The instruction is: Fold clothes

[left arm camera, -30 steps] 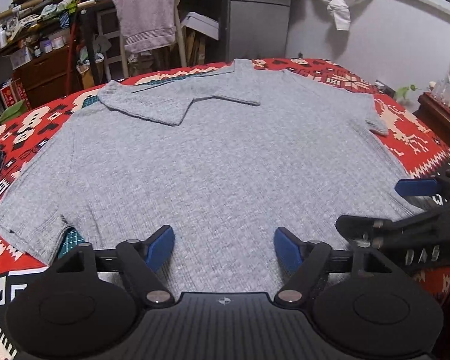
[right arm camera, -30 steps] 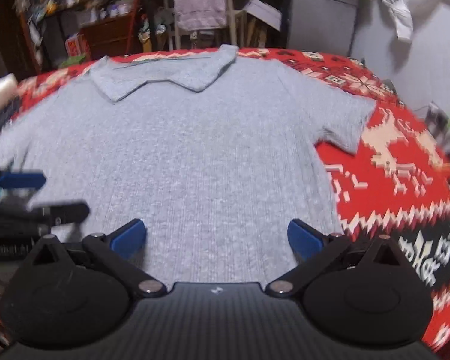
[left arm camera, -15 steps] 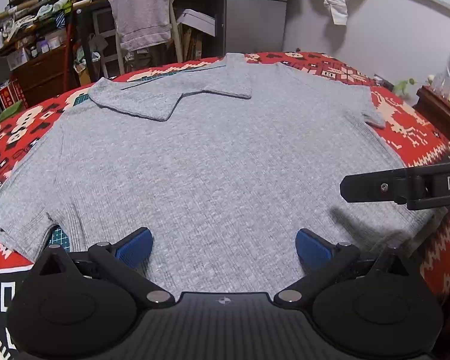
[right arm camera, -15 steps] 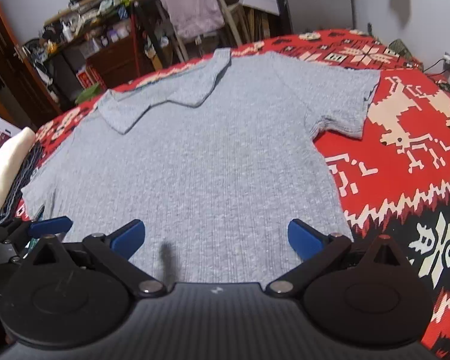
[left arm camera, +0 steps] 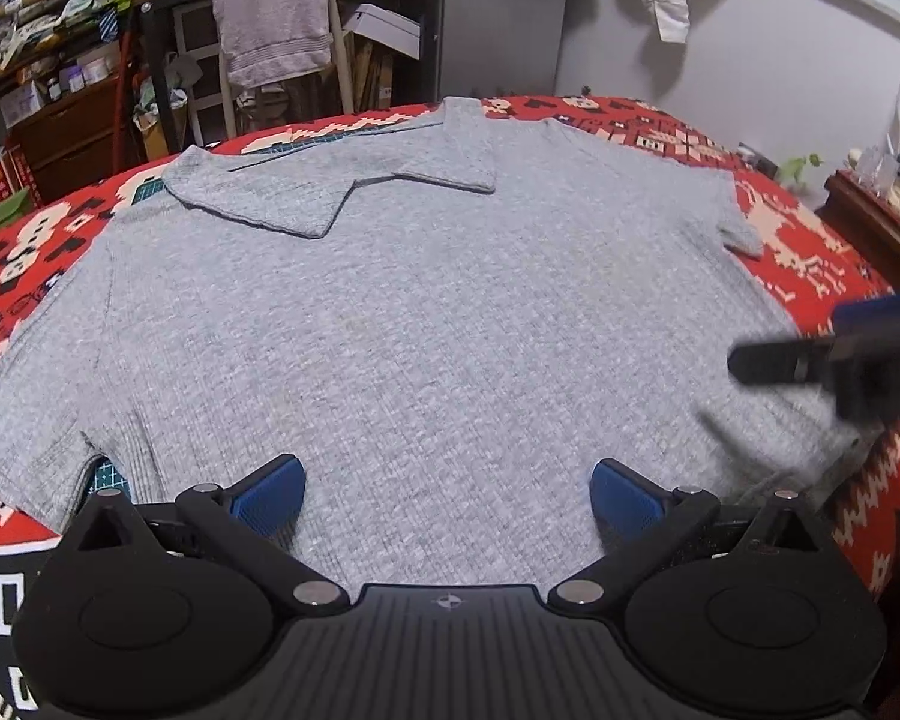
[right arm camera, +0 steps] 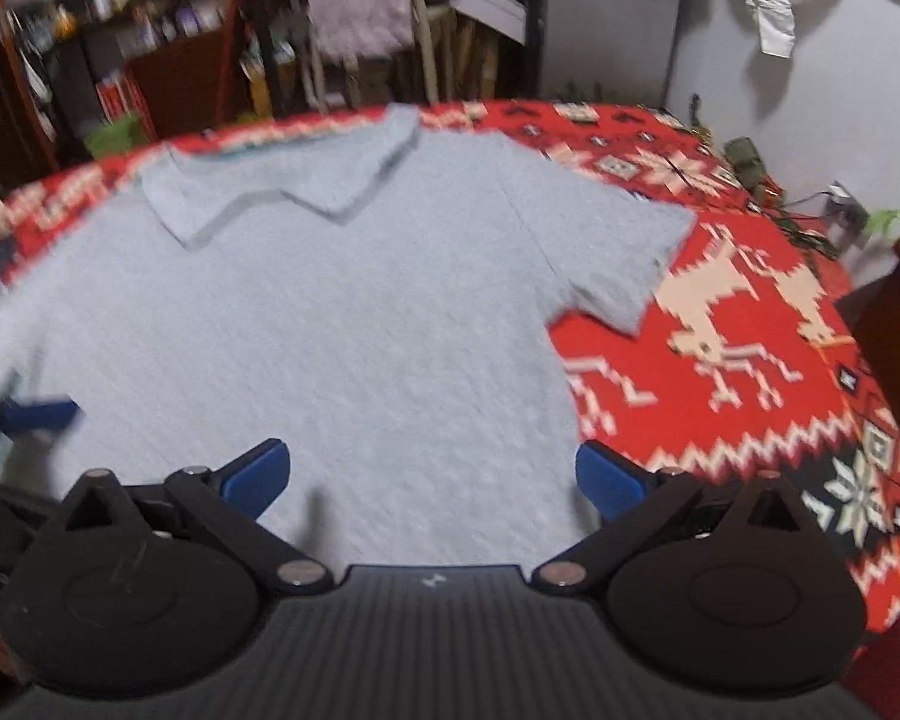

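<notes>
Item: grey polo shirt (left arm camera: 426,324), spread flat on the red patterned cloth (right arm camera: 750,348), collar far, hem nearest me. My left tongs (left arm camera: 447,495) hover over the hem, blue pads spread wide; half a second ago the same. My right tongs (right arm camera: 432,474), likewise spread, over the hem's right corner; this view is blurred. Only the right view shows the whole right sleeve (right arm camera: 624,264).

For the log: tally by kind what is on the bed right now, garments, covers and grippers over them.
Grey polo shirt, spread flat, collar at the far end: 1
Red patterned blanket under it: 1
Grippers with blue fingers, both open and holding nothing: 2, the left gripper and the right gripper
Total: 4
</notes>
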The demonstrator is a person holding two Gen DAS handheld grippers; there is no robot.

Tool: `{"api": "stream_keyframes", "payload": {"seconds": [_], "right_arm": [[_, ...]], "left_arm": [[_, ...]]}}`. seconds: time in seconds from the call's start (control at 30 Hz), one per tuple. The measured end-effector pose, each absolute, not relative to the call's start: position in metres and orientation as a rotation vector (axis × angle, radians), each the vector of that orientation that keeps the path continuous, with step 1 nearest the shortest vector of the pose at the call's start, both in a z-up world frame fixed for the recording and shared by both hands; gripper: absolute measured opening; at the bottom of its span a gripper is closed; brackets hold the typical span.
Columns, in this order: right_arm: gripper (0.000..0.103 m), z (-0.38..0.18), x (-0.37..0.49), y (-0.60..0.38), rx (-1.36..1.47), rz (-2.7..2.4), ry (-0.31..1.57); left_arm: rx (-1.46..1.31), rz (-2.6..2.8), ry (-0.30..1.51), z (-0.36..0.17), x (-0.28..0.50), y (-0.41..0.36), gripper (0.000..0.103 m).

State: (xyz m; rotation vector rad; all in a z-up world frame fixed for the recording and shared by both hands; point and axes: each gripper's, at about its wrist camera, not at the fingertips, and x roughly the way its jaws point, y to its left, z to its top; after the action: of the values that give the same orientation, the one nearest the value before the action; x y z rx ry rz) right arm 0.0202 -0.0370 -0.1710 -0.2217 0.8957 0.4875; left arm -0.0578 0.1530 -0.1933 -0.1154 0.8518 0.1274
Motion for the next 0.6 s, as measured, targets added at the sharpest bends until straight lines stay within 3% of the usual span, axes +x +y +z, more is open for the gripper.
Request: {"api": "stream_keyframes", "payload": {"seconds": [0.23,0.6], "right_arm": [[0.103,-0.197,0.01,-0.039,-0.251,0.502,0.97],[0.103,-0.195,0.016,-0.037,-0.249,0.493,1.02]], "left_arm": [[-0.166,0.143,0.838,-0.191,-0.058,0.155,0.103],[-0.12,0.141,0.937,-0.189,-0.046,0.153,0.103]]}}
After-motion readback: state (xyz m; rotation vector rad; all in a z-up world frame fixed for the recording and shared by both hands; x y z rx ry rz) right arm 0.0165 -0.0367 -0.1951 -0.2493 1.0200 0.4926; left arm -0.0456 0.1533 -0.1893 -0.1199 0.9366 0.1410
